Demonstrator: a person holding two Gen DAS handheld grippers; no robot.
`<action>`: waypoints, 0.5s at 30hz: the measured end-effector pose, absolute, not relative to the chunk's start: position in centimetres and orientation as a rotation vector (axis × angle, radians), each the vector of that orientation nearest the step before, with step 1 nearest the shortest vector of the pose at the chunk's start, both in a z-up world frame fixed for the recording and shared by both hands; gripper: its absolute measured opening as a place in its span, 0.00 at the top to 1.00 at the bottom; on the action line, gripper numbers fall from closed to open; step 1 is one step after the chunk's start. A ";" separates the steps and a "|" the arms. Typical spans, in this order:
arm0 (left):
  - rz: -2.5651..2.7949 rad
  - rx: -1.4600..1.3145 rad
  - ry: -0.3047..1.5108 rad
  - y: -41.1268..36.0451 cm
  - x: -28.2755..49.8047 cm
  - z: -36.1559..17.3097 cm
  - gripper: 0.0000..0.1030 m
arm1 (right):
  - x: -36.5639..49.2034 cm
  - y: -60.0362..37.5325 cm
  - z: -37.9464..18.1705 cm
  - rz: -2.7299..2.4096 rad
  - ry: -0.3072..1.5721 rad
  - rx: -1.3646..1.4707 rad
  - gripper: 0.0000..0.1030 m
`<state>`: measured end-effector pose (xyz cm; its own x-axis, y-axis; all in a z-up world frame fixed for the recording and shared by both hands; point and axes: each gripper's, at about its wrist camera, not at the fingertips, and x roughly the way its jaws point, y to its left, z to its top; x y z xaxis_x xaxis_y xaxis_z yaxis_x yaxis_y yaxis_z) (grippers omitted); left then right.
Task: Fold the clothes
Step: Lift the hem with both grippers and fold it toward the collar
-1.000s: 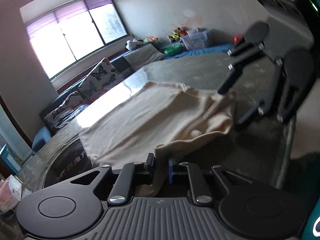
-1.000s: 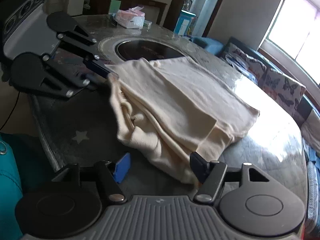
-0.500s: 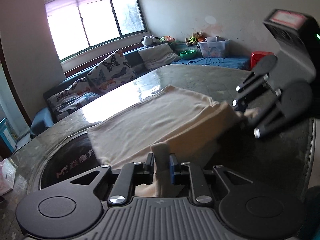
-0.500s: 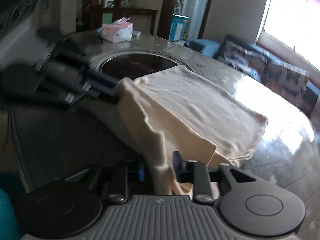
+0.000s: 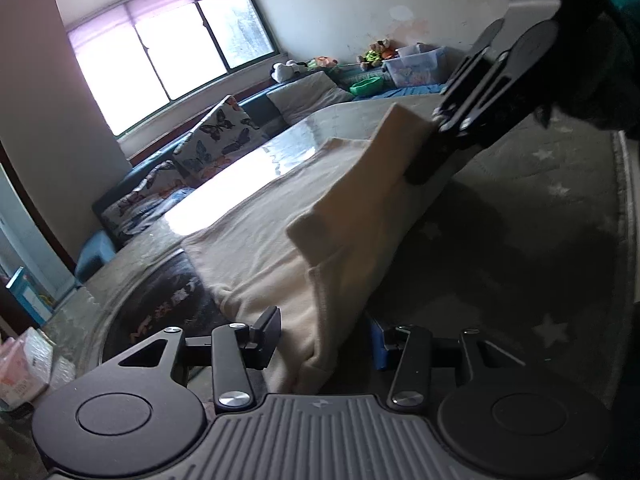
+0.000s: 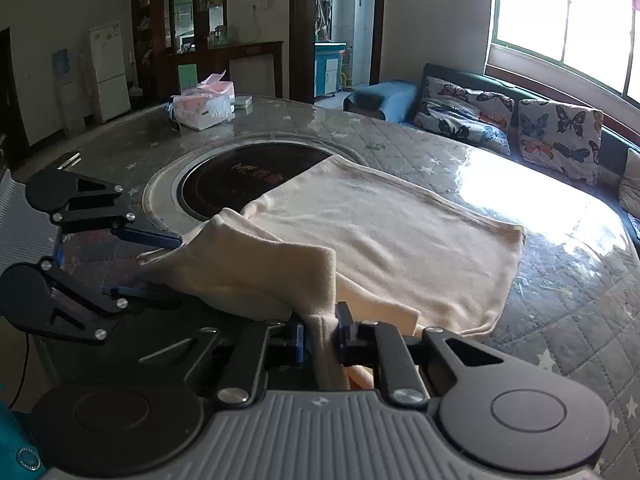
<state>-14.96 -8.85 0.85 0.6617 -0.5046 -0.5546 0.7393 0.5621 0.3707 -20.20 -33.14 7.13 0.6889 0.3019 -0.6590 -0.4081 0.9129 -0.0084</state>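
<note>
The desk [image 6: 560, 312] is carrying a cream garment [image 6: 400, 240], lying mostly flat with its near edge lifted. The cloth is hanging soft and light, likely draping and slipping, so grip hems or corners. The right gripper [image 6: 320, 340] is clamping a bunched edge. The left gripper [image 5: 324, 336] is standing apart around the draped fold, not pinching.

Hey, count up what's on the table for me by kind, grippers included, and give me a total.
Cream garment: 1
Tissue packs: 1
Grippers: 2, the left gripper open around the garment, the right gripper shut on it
Total: 4
</note>
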 end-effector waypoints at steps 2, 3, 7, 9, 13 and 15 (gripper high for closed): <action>-0.753 0.622 0.414 -8.7 -14.7 0.7 0.69 | -20.4 -33.1 7.2 0.394 0.700 -0.153 0.89; -0.754 0.617 0.416 -8.6 -14.6 0.7 0.80 | -20.5 -33.1 7.2 0.392 0.697 -0.151 0.89; -0.764 0.591 0.409 -8.3 -14.7 1.0 0.87 | -21.0 -33.0 7.3 0.388 0.681 -0.145 0.90; -0.763 0.580 0.400 -8.1 -15.1 1.4 0.88 | -21.2 -33.0 7.6 0.389 0.672 -0.147 0.90; -0.762 0.563 0.393 -7.6 -16.1 2.2 0.88 | -22.0 -32.9 8.2 0.399 0.654 -0.156 0.90; -0.768 0.554 0.391 -7.1 -16.6 2.8 0.88 | -22.6 -32.8 8.6 0.409 0.646 -0.165 0.90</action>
